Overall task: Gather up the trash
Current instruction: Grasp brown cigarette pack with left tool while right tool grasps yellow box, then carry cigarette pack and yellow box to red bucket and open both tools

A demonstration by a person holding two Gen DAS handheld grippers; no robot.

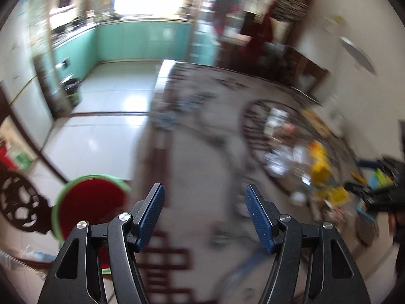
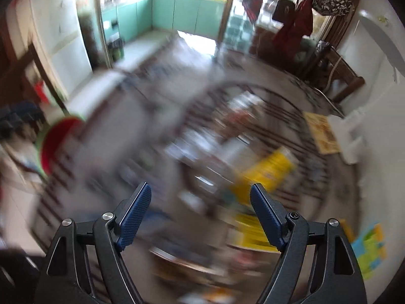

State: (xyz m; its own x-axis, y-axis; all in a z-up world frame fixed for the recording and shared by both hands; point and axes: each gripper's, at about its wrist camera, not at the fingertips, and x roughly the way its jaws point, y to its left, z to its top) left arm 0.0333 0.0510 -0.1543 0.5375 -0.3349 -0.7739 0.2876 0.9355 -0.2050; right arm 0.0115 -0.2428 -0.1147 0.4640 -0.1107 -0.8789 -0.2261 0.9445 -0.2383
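Both views are motion-blurred. A round dark tray on a patterned table holds a pile of wrappers and packets, among them a yellow packet. My left gripper is open and empty above the table, left of the tray. The right gripper shows at the right edge beyond the pile. In the right wrist view my right gripper is open and empty above the tray, over the blurred trash and a yellow packet.
A red bin with a green rim stands on the floor left of the table; it also shows in the right wrist view. A wooden chair stands at the far side. A white wall lies to the right.
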